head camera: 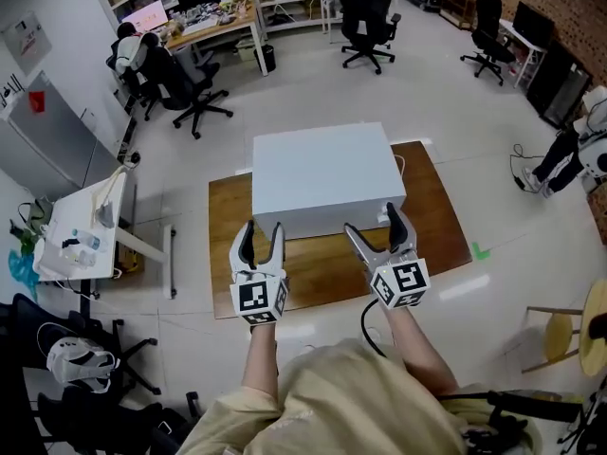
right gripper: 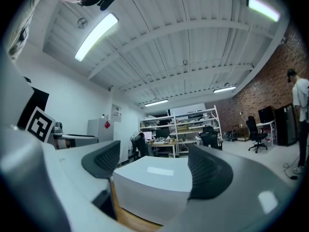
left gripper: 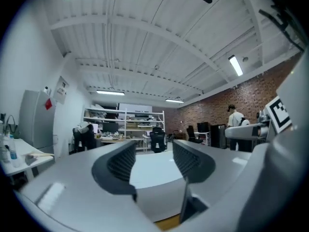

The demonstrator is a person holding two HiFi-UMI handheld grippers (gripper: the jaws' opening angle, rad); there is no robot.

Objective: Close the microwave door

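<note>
Two grippers up in front of you, both empty. Your left gripper [head camera: 263, 233] has its jaws apart, nothing between the pads; its own view looks across the microwave's top. Your right gripper [head camera: 374, 224] is likewise parted and bare, its outer jaw close by the microwave's near right corner; contact there cannot be told. The microwave [head camera: 322, 173], a plain white box, sits on a wooden board [head camera: 322, 265] laid on the pale floor, just beyond both sets of jaws. Which face carries the door cannot be told from here. Office chairs [head camera: 368, 17] and shelving stand well behind
</note>
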